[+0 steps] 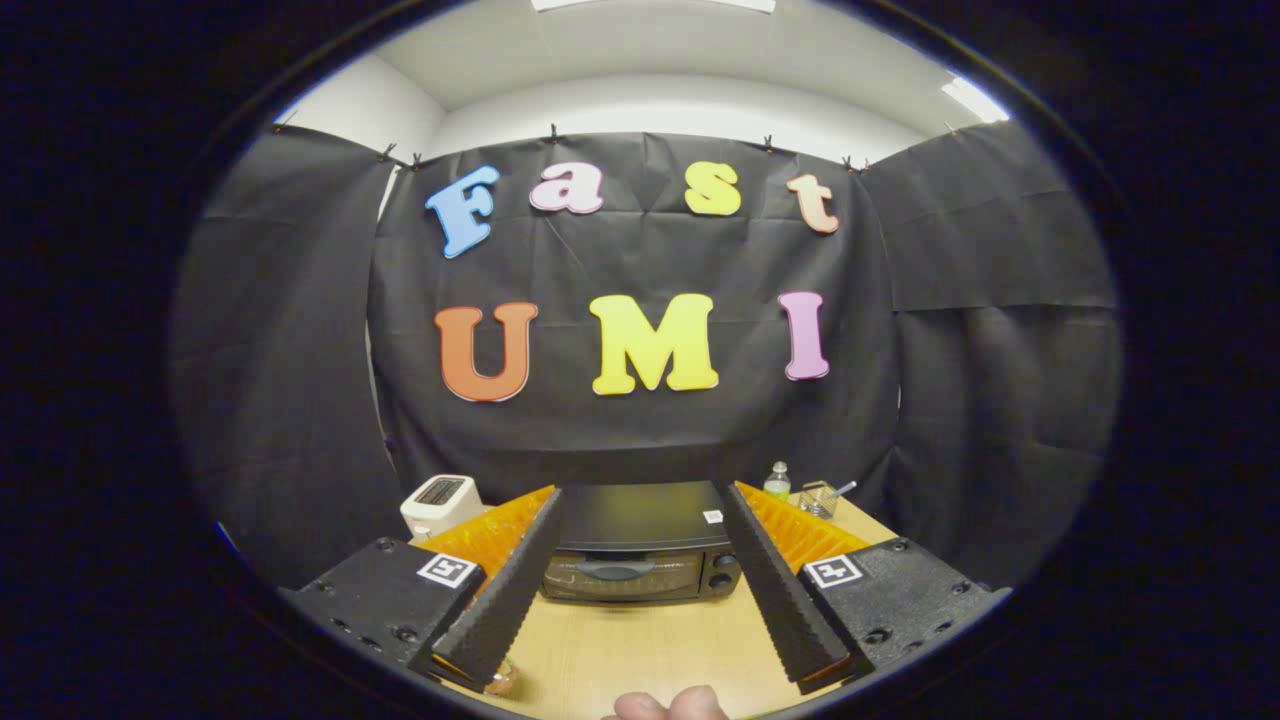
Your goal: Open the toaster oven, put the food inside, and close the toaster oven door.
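A black toaster oven (640, 545) stands on the wooden table (640, 640) ahead of me, its door shut, with a handle across the front and two knobs on its right side. My gripper (640, 500) is open wide; its two ribbed black fingers (505, 590) frame the oven from either side, well short of it, with nothing between them. A small pinkish item (500, 680) lies on the table under the left finger, mostly hidden. Fingertips of a person's hand (668, 705) show at the table's near edge.
A white pop-up toaster (440, 503) sits at the back left of the table. A small bottle (777, 481) and a clear glass with a utensil (820, 497) stand at the back right. Black cloth walls close off the booth behind.
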Tool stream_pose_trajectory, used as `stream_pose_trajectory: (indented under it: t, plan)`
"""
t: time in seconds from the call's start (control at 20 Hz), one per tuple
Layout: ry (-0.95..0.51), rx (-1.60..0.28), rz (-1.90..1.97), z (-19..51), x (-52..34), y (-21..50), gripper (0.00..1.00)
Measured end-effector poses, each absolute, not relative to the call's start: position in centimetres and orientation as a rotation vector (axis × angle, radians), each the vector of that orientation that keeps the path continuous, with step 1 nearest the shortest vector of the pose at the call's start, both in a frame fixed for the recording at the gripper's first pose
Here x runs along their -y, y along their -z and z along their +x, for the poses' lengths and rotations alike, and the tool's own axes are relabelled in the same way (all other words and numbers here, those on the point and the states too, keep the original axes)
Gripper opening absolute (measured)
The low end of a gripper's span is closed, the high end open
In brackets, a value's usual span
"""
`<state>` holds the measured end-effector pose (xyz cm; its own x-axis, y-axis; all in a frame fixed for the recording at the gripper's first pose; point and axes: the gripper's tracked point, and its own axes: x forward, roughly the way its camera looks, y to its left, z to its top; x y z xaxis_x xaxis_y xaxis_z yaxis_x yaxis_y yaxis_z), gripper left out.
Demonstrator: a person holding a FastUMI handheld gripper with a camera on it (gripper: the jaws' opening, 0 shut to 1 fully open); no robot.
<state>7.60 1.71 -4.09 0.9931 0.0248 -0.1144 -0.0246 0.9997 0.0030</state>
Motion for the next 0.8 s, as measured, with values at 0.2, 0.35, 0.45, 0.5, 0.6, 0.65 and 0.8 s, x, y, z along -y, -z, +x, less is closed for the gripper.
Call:
stream_pose_trajectory:
  t: [0.2, 0.35, 0.45, 0.5, 0.6, 0.65, 0.8]
  plan:
    - [-0.045, -0.167, 0.008, 12.3, -2.2, 6.4, 1.00]
    - [-0.056, -0.190, 0.011, 16.1, -2.3, 8.7, 1.00]
    - [-0.068, -0.218, 0.015, 18.6, -2.5, 10.9, 1.00]
    - [-0.075, -0.241, 0.019, 19.9, -2.7, 12.5, 1.00]
    - [-0.083, -0.291, 0.015, 21.9, -3.1, 15.3, 1.00]
    - [-0.087, -0.315, 0.015, 22.8, -3.3, 16.8, 1.00]
    - [-0.094, -0.372, 0.001, 25.0, -4.0, 20.6, 1.00]
